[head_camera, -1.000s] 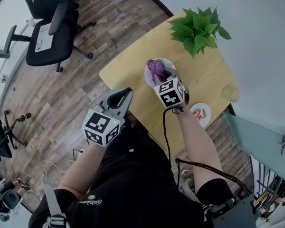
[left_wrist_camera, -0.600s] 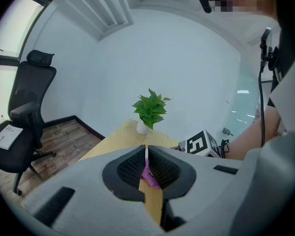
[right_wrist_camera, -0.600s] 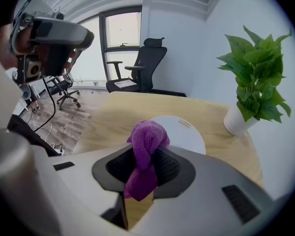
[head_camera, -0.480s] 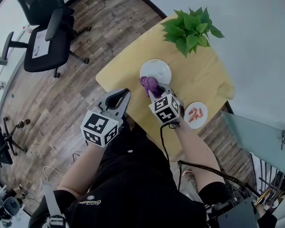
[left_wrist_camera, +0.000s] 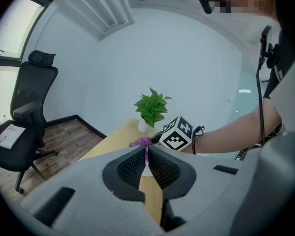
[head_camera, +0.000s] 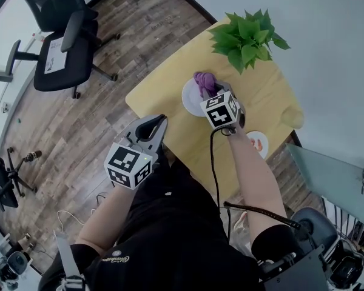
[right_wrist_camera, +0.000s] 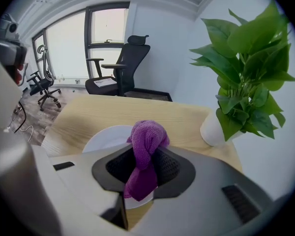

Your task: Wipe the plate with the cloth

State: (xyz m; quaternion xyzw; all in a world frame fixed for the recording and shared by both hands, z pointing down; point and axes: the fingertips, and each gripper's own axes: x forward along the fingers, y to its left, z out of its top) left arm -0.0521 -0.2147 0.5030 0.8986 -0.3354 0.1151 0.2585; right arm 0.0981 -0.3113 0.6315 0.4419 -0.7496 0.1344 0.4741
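Half done at most, I judge: right gripper point(right_wrist_camera: 143, 170) clamps the cloth point(right_wrist_camera: 147, 137) over the plate point(right_wrist_camera: 104, 137), while the left gripper point(left_wrist_camera: 146, 165) is closed and empty.

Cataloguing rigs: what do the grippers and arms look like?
The left gripper and right gripper are grey with black ribbed jaws, each carrying a white cube of black square markers. A black cable runs along the right arm.

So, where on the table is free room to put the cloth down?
Bare wood: left of the plate toward the table corner, and between plant and dish. Crowded at the plate, where the right gripper holds the cloth.
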